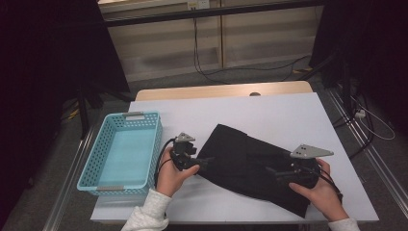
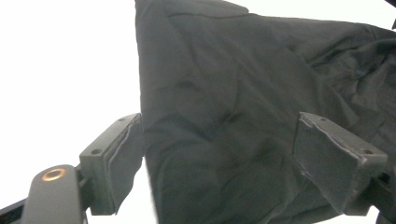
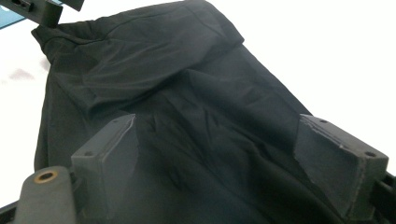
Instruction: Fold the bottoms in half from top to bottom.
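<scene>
Spreading wide over the black cloth [image 2: 243, 107], each hand-held gripper [image 1: 208, 160] hides the high view's blue basket [image 1: 126, 149].

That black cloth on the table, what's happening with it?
A person is working on a black cloth lying on a white table, with tongs in each hand. The left tongs are at the cloth's left edge, the right tongs over its right part. Both stand open, gripping nothing, so the cloth just lies there. A blue basket sits empty at the left.
</scene>
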A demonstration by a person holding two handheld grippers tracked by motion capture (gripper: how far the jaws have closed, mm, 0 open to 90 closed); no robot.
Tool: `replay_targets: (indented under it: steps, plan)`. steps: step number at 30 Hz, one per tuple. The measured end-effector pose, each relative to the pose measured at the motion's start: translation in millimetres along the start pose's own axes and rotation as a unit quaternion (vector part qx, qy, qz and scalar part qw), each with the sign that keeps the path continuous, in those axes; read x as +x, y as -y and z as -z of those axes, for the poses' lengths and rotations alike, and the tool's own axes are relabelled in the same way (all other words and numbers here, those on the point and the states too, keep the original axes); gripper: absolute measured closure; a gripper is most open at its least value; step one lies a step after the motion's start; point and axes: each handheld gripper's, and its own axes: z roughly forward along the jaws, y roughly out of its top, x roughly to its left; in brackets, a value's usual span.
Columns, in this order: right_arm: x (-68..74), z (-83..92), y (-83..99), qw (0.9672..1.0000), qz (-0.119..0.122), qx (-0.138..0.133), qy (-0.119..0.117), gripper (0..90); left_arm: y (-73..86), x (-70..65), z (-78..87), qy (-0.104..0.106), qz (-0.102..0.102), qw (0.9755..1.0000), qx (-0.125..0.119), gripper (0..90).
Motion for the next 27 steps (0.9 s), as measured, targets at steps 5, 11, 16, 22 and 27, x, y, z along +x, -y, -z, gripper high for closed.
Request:
replay_targets:
  steps: [5,11,16,22,27]
  plan:
    - [6.1,-9.1,-2.7,1.0000,0.003,0.001,-0.007,13.1,2.5,3.9,4.5,-0.004,0.006,1.0000,-0.004,14.3]
    - [11.9,-18.6,-6.5,0.9999,0.005,0.001,-0.013,13.2,7.1,7.6,7.6,-0.011,0.009,0.9999,-0.001,14.0]
    - [19.2,-25.7,-11.9,0.9996,0.011,-0.001,-0.025,16.4,10.4,9.1,9.7,-0.018,0.011,0.9998,-0.001,14.0]
    - [29.4,-36.6,-15.0,0.9983,0.025,0.007,-0.052,25.3,13.0,10.8,13.6,-0.022,0.015,0.9997,-0.002,13.7]
    - [36.8,-39.5,-15.6,0.9964,0.033,0.013,-0.077,33.1,12.7,9.8,16.2,-0.023,0.011,0.9997,-0.003,13.8]
